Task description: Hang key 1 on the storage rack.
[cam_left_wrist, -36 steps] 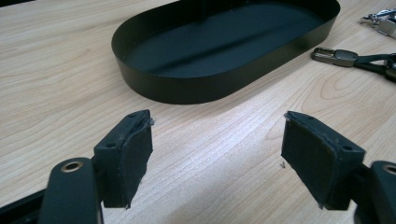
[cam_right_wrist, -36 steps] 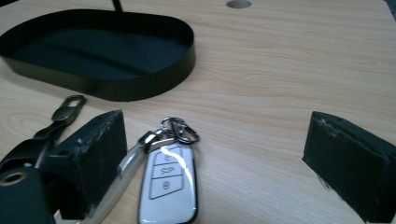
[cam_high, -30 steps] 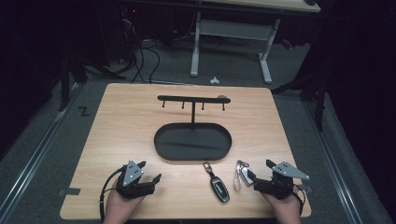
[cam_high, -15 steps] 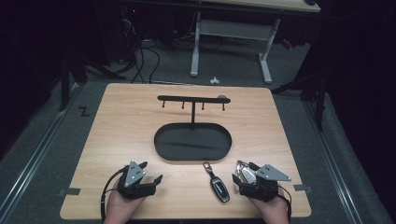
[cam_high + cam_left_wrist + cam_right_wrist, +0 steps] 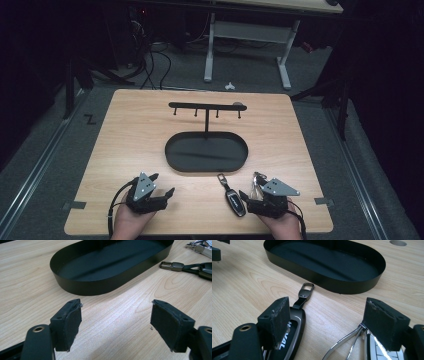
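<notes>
A black car key fob (image 5: 234,199) with a strap clasp lies flat near the table's front edge, right of centre. Beside it lies a silver key on a wire ring (image 5: 258,179). My right gripper (image 5: 252,196) stands open over both. Its jaws have just been closing. In the right gripper view (image 5: 327,305) the left jaw is at the fob (image 5: 297,325), the right jaw at the silver key (image 5: 374,353), with bare wood between. My left gripper (image 5: 164,183) (image 5: 116,303) rests open at the front left, nothing between its jaws.
A black oval tray (image 5: 206,169) (image 5: 100,287) (image 5: 342,286) sits mid-table, and from it rises a post with a hooked bar (image 5: 205,106). A round hole (image 5: 398,243) is in the tabletop beyond it. White desk legs (image 5: 282,65) and cables stand on the floor behind.
My right gripper has slid left along the front edge, over the silver key and up to the fob. The left gripper has kept still.
</notes>
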Action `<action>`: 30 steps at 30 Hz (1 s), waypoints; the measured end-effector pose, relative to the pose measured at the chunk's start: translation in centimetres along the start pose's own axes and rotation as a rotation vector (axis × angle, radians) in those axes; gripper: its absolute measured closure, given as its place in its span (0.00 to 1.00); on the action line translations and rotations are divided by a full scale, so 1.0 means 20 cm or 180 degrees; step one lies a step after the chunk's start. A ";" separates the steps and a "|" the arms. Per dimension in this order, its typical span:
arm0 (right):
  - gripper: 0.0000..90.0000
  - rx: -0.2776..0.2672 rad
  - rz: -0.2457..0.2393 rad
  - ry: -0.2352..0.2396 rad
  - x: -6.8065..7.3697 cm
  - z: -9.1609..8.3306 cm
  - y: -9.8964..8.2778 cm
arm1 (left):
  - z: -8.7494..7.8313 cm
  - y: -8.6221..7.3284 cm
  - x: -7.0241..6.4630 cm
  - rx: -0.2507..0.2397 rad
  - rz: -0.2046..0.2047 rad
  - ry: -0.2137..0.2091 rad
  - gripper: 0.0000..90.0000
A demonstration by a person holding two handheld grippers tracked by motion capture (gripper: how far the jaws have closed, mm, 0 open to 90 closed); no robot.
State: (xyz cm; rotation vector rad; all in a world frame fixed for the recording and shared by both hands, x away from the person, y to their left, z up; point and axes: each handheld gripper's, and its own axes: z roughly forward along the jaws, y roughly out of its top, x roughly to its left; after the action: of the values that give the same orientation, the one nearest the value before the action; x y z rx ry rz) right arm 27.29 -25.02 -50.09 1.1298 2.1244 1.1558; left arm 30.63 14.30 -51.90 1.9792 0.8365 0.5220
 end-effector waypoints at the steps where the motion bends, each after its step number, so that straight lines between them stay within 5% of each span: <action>1: 0.26 0.0000 0.0000 0.0000 0.00 0.00 0.00 | 0.00 0.00 0.00 0.0001 0.0002 0.0010 0.28; 10: 0.30 0.0157 -0.0014 0.0175 0.01 0.02 0.06 | -0.02 -0.01 0.01 0.0000 -0.0073 0.0022 0.28; 18: 0.39 0.0479 -0.0170 0.0314 0.16 0.07 0.01 | -0.02 -0.02 0.02 -0.0004 -0.0041 0.0001 0.28; 30: 0.46 0.0719 -0.0264 0.0160 0.22 0.12 -0.05 | -0.02 -0.01 0.02 -0.0012 -0.0037 -0.0012 0.28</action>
State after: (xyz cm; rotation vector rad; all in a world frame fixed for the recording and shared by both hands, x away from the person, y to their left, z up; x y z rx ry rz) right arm 26.20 -20.56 -52.30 1.1061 2.3638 0.9340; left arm 30.46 14.86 -51.86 1.9701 0.8436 0.5127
